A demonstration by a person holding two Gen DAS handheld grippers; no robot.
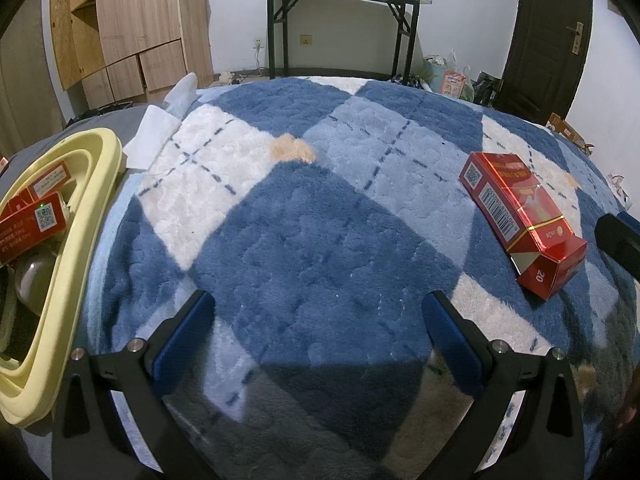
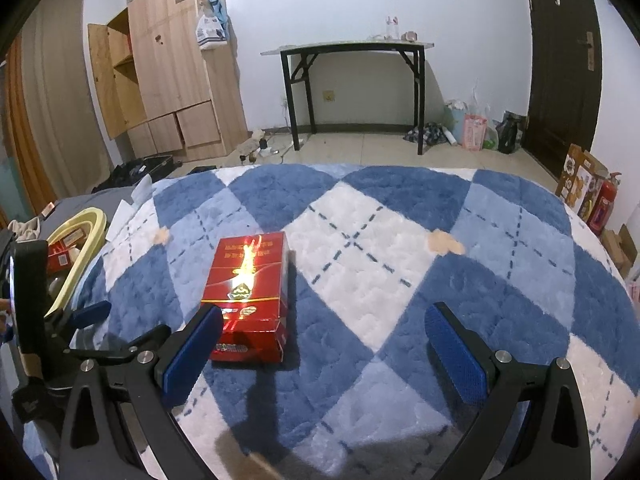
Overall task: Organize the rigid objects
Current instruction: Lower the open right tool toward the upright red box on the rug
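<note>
Red box (image 2: 247, 292), a cigarette-pack type carton, lies flat on the blue-and-white checked blanket (image 2: 360, 280) covering the bed, out in the open, not yet put away. In the left wrist view the same box (image 1: 520, 220) sits off to the right, well apart from the left tongs.

Yellow basket (image 1: 80, 216) at the blanket's left edge already holds at least two red boxes (image 1: 32, 224) of the same kind, plus a rounded shiny object I can't identify. So, judged from the layout: part of the sorting is done, one loose box visibly left. Anything outside these views, can't say.

Right tongs (image 2: 320, 352): spread wide, nothing between the pads. Left pad (image 2: 192, 356) overlaps the near corner of the box in the picture; whether it touches, can't tell. The box is off to the left of the gap, not centred in it.

Left tongs (image 1: 316, 340): also spread wide, empty, over bare blanket just beside the basket rim.

Likely step in hand: right tongs lining up on the last box; would need shifting left to straddle it before closing. The carton's flap end looks slightly open in the left view, so a squeeze there may crush it.

Black folding table (image 2: 352, 48) and wooden wardrobe (image 2: 176, 60) in background, not involved.
</note>
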